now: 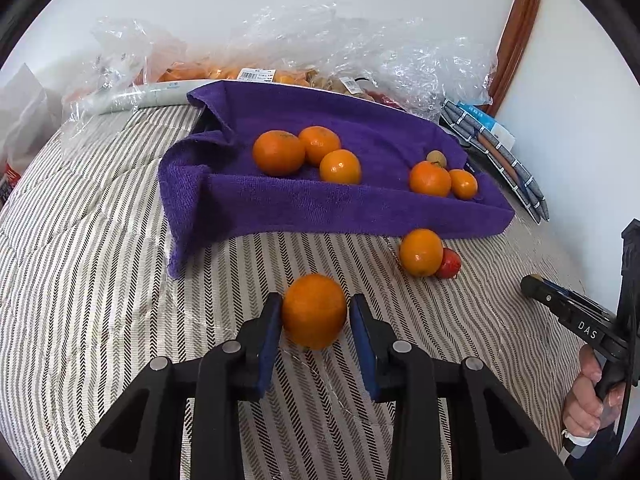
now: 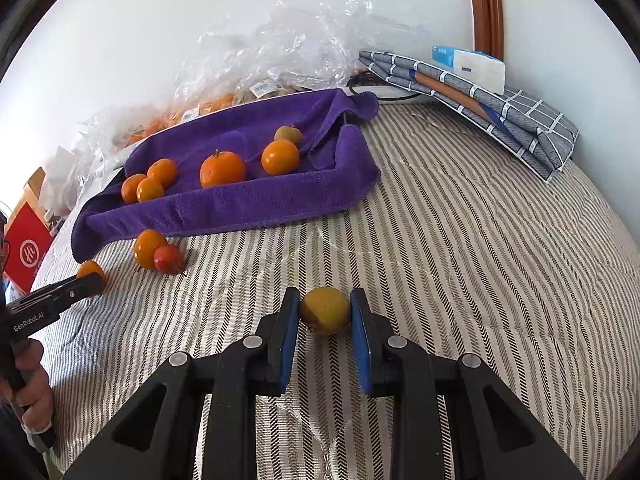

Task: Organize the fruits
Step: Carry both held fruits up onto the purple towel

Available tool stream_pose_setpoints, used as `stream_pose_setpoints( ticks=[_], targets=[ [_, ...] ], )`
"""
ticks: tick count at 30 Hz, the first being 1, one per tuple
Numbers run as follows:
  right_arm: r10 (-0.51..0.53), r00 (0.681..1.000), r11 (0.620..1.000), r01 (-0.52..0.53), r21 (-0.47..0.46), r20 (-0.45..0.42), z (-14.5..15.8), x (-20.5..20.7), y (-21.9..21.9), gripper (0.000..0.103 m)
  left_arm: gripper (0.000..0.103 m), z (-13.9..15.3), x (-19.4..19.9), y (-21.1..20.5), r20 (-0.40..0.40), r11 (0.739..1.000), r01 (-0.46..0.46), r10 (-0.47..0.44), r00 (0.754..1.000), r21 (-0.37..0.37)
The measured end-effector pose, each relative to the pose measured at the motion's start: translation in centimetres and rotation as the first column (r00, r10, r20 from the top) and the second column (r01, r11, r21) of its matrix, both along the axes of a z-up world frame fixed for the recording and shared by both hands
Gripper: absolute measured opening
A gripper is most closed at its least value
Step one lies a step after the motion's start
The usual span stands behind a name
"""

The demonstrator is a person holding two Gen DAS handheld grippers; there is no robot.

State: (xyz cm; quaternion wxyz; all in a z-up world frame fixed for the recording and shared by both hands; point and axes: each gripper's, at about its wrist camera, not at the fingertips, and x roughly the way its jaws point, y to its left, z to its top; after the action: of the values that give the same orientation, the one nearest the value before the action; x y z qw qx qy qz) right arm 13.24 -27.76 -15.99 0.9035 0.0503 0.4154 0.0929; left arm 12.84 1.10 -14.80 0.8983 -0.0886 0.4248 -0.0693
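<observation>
A purple towel [image 1: 360,208] [image 2: 240,208] lies on the striped bedcover and holds several oranges [image 1: 278,153] [image 2: 222,169] and a small brownish fruit [image 1: 436,157] [image 2: 288,134]. In front of it lie an orange [image 1: 421,252] [image 2: 149,248] and a small red fruit [image 1: 450,263] [image 2: 168,259], touching. My left gripper [image 1: 314,312] has its pads either side of an orange [image 1: 314,310] on the bedcover, the right pad slightly apart from it. My right gripper [image 2: 325,310] has its pads against a yellow lemon [image 2: 325,310] on the bedcover.
Crumpled clear plastic bags [image 1: 320,48] [image 2: 280,52] with more fruit lie behind the towel against the wall. A folded grey checked cloth [image 1: 496,156] [image 2: 500,112] lies at the right with a white box [image 2: 478,68] on it. A red bag [image 2: 26,252] stands at the left.
</observation>
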Motion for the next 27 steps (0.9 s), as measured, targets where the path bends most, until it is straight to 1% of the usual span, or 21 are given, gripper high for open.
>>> stream_pose_setpoints(
  ticks=[5,12,16,22,25,27],
  targets=[
    [0.013,1.0,1.0,-0.013,-0.013,-0.005,-0.1,0.0,0.4,0.025,0.033,0.0,0.1,-0.2,-0.001,1.0,0.001,-0.001,1.0,0.01],
    [0.026,1.0,0.999,-0.026,-0.033,-0.015,-0.3,0.1,0.7,0.025,0.033,-0.1,0.1,0.3,0.0,0.999,-0.001,0.001,1.0,-0.049],
    [0.03,0.999,0.998,-0.03,-0.049,-0.015,-0.3,0.1,1.0,0.025,0.033,-0.1,0.0,0.2,-0.001,1.0,0.001,-0.001,1.0,-0.031],
    [0.038,0.999,0.999,-0.039,-0.036,-0.013,-0.3,0.0,0.9,0.025,0.033,-0.1,0.1,0.2,-0.002,1.0,-0.003,0.003,1.0,-0.022],
    [0.038,0.999,0.999,-0.039,-0.035,-0.013,-0.2,-0.1,0.9,0.025,0.03,0.0,0.0,0.5,0.001,0.999,-0.008,0.008,1.0,-0.04],
    [0.038,0.999,0.999,-0.038,-0.025,-0.01,-0.2,-0.1,0.8,0.025,0.03,0.1,-0.2,0.9,0.014,0.998,-0.02,0.021,1.0,-0.056]
  ],
)
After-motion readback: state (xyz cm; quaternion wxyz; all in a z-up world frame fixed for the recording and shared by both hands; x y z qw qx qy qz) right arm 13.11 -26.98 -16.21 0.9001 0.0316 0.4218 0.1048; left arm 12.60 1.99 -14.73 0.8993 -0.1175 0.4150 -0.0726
